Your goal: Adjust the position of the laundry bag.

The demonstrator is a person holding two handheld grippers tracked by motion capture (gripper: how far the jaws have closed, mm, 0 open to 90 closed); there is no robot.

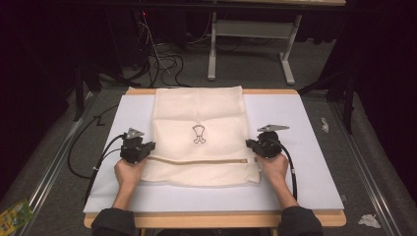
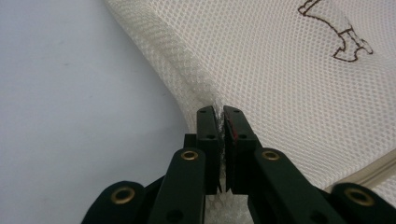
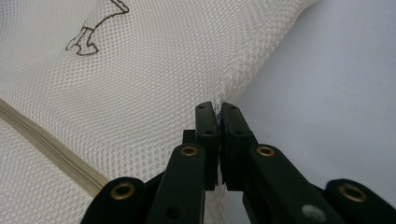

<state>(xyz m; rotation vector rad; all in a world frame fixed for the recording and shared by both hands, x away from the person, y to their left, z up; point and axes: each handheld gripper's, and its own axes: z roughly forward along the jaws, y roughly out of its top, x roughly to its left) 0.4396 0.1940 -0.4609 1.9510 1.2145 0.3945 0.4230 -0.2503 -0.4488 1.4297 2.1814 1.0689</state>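
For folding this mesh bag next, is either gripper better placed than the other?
Neither, probably. The left gripper is shut on the mesh bag at its left edge; the right gripper is shut on the opposite edge, level with it. A two-handed fold looks likeliest.

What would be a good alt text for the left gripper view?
The left gripper has its two black jaws shut on the side edge of a cream mesh laundry bag. The bag lies on a pale table surface and bears a brown outline drawing; its zipper shows at the right.
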